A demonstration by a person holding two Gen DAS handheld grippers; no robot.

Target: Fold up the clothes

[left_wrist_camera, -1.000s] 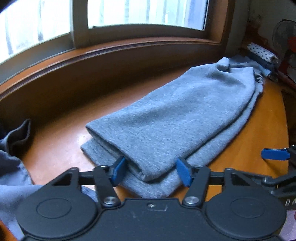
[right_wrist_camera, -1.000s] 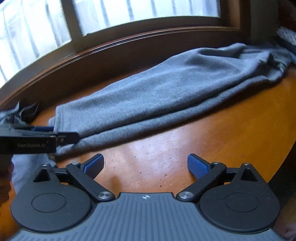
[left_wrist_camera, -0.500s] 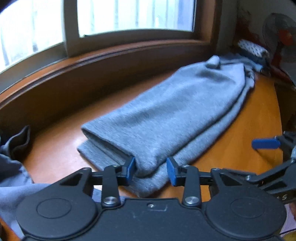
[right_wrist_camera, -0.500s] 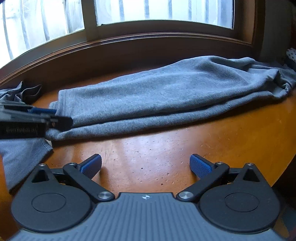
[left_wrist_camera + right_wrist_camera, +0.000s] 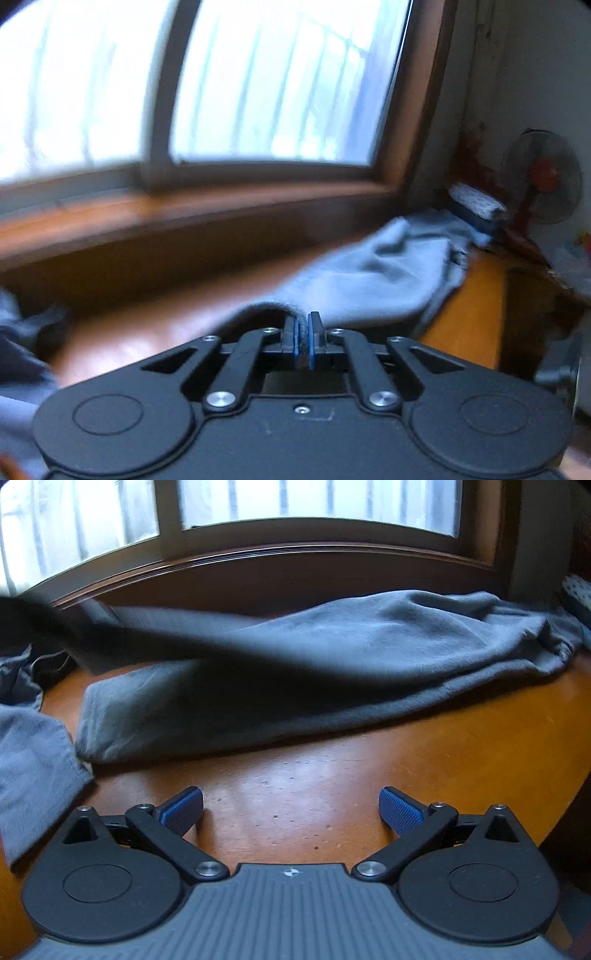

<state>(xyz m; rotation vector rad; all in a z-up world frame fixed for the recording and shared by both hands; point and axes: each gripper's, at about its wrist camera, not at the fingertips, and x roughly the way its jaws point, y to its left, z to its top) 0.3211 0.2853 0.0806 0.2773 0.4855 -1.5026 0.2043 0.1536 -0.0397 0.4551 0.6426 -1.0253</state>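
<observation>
The left claw [image 5: 303, 334] pinches the grey garment [image 5: 373, 280] lifted off the bench [image 5: 332, 775]; beside the garment, the right claw [image 5: 291, 810] hovers spread.

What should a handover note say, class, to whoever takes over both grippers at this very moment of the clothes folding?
Left gripper: shut on the near end of the long grey knit garment, which is raised off the orange-brown wooden table.
Right gripper: open, holding nothing, above bare table in front of the garment.
Garment: its lower layer lies flat on the table below the window; the far end is bunched at the right.
Also there: another blue-grey cloth at the table's left edge.
Done: end gripped and raised.
Left: probably carry that end across to the far end, lay it down, smooth.
</observation>
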